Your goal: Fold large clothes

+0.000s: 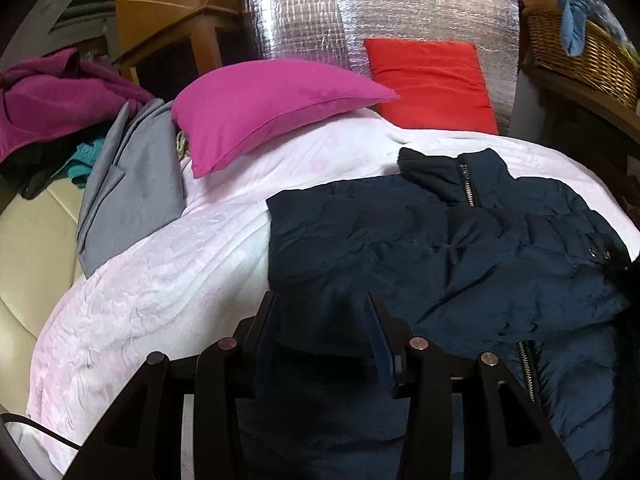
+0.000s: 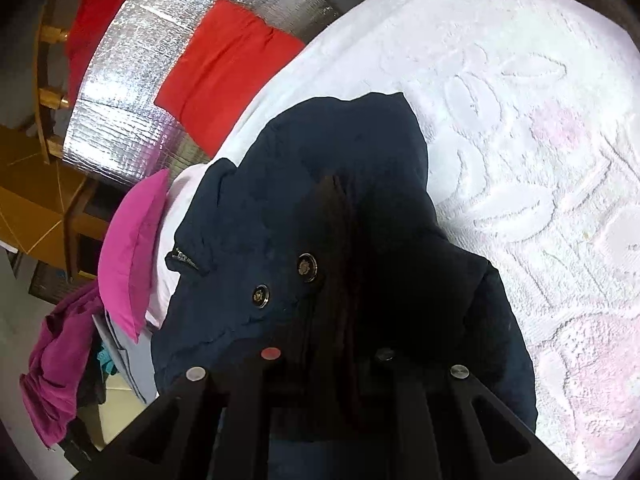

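Nearest, left wrist view: left hand-held gripper [image 1: 322, 320] partway spread, dark navy cloth filling the gap betw. its fingers [image 1: 266, 332]; can't tell if pads press it. Nearest, right wrist view: right hand-held gripper [image 2: 340, 264] pressed together, pinching a dark fold of the navy jacket [image 1: 440, 248], fabric bunched up around the fingertips.

Just beyond: jacket spread rumpled on the bed's white-pink bedspread [image 1: 160, 280], collar [image 1: 440, 168] at far end, zip [image 1: 466, 184] running down from it, 2 snap buttons [image 2: 307, 267] close to the right gripper's pinch. Embossed leaf pattern on bedspread, right of the jacket in right wrist view.

Further back: magenta pillow [image 1: 260, 112] on bedspread, well apart from jacket. Grey cloth [image 1: 128, 184] draped over bed's left edge, beside pillow. Purple garment [image 1: 52, 96] heaped further left. Red cushion [image 1: 432, 80] leaning on silver foil panel [image 1: 304, 12] at bed head.

Farthest: wicker basket [image 1: 580, 52] top right w/ blue cloth [image 1: 576, 20] hanging over rim. Wooden furniture [image 1: 168, 8] top left.
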{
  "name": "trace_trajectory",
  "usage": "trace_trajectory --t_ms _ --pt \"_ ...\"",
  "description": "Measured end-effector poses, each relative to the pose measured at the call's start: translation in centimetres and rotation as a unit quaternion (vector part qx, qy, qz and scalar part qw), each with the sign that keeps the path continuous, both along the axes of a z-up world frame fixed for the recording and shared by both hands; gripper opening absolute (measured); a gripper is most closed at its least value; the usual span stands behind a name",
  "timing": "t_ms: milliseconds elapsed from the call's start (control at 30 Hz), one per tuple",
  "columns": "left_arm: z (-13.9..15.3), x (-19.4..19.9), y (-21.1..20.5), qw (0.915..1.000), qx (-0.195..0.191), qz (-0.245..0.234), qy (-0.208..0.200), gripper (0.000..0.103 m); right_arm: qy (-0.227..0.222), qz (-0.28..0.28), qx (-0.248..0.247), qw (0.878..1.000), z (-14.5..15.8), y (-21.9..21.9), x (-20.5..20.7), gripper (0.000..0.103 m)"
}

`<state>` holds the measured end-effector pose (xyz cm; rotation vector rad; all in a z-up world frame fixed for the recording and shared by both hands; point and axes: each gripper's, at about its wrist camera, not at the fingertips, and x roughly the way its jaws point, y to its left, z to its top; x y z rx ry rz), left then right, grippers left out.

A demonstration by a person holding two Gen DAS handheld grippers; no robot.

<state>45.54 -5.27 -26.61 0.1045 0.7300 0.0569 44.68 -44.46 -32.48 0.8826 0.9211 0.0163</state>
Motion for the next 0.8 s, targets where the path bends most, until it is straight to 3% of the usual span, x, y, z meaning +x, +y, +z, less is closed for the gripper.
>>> trace_trajectory --t_ms 267,400,500,567,667,800 --pt "0.1 -0.1 -1.3 1.0 0.004 -0.007 -0.004 0.045 -0.004 0.003 -0.006 1.0 0.4 0.1 -0.1 0.016" --pt "0.0 0.2 -1.8 1.0 0.004 -0.009 0.0 0.045 -0.034 0.007 -0.061 0.998 2.4 0.6 -0.5 0.015" --pt "-0.6 0.9 -1.6 0.9998 0.001 -0.003 0.018 0.059 -0.037 0.013 -0.066 0.997 2.6 0.5 -0.4 0.015" --pt "-1.3 1.9 -0.4 0.9986 -0.021 0.013 0.047 0.07 -0.012 0.022 -0.059 0.998 1.5 0.3 0.0 0.015" --pt "-2.4 3.2 2.3 0.9925 -0.074 0.042 0.087 0.07 -0.011 0.03 -0.039 0.999 1.1 -0.3 0.2 0.015" --pt "-3.2 4.2 5.6 0.9839 -0.121 0.077 0.106 0.071 -0.013 0.043 -0.02 0.999 1.6 -1.0 -0.5 0.018"
